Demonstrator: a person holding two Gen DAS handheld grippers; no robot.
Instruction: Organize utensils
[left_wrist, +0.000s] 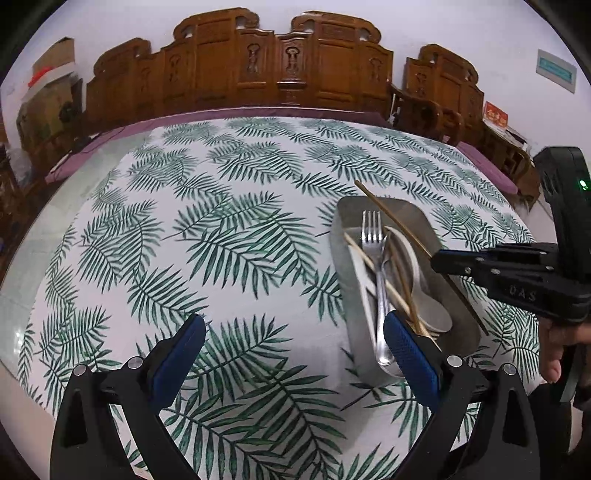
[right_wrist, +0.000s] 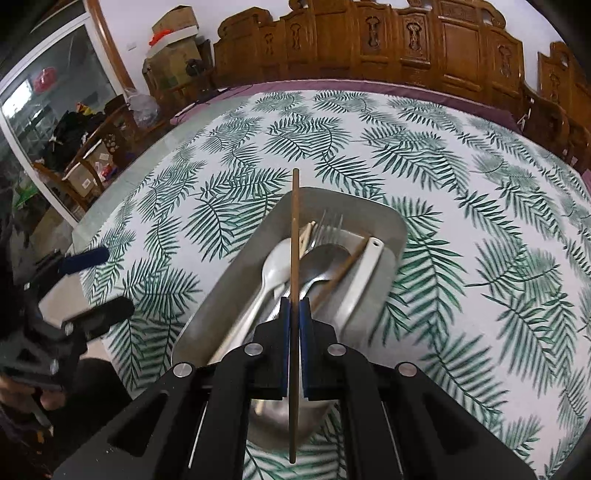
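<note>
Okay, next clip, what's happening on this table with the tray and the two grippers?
A person with a gripper in each hand is sorting utensils. The right gripper is shut on a brown chopstick, held above the metal tray. The tray already holds a fork, a white spoon, a metal spoon and more chopsticks. The left gripper is open and holds nothing, hovering over the leaf-print tablecloth beside the tray.

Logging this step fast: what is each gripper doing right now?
Left gripper: open, holding nothing.
Right gripper: shut on a brown chopstick, above the metal tray.
</note>
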